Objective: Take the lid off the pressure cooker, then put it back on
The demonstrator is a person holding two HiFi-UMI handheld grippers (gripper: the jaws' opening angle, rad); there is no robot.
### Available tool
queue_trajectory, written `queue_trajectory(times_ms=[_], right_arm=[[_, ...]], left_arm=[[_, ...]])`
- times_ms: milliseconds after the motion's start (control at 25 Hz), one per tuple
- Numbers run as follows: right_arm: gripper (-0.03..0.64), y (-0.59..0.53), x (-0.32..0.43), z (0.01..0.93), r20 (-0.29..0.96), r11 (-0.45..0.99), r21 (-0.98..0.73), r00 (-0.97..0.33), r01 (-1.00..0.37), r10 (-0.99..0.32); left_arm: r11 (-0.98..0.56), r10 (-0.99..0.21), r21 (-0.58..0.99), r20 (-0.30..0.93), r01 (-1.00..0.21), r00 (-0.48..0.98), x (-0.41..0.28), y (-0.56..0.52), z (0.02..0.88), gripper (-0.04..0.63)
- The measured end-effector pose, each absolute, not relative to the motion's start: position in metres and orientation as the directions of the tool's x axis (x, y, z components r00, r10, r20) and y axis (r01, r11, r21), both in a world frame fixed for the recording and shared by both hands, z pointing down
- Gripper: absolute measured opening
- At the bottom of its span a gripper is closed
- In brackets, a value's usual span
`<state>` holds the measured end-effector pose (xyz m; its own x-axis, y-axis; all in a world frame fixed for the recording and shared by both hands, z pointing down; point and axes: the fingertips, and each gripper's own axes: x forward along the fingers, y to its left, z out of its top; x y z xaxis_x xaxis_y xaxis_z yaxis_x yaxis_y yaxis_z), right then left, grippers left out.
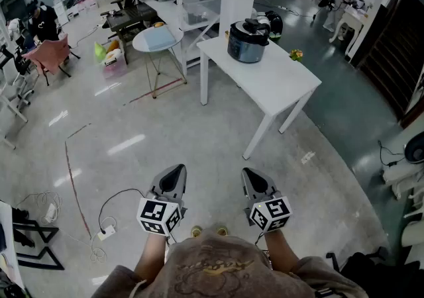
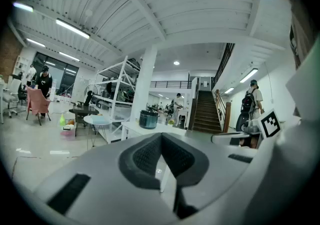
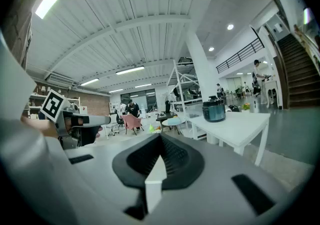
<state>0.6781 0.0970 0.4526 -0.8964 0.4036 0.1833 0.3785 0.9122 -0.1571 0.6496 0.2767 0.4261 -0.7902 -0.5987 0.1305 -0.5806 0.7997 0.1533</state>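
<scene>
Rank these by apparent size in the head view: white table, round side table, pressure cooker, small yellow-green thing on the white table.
1. white table
2. round side table, legs included
3. pressure cooker, about equal to that side table's top alone, so 2 and 3 are close
4. yellow-green thing

Taupe short-sleeved shirt (image 1: 218, 269) with faint print; grey left gripper (image 1: 176, 171), grey right gripper (image 1: 250, 175), black-and-white marker cubes (image 1: 159, 216)
</scene>
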Motion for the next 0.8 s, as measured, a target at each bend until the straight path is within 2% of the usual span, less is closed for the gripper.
queue_trajectory(times_ms=[800], right_arm=[[-0.004, 0.138, 0.671, 0.467, 0.207, 0.911, -0.147, -0.889, 0.385, 0.409]], left_arm=[[0.77, -0.638, 0.131, 0.119, -0.625, -0.761, 0.636, 0.304, 0.43, 0.003]])
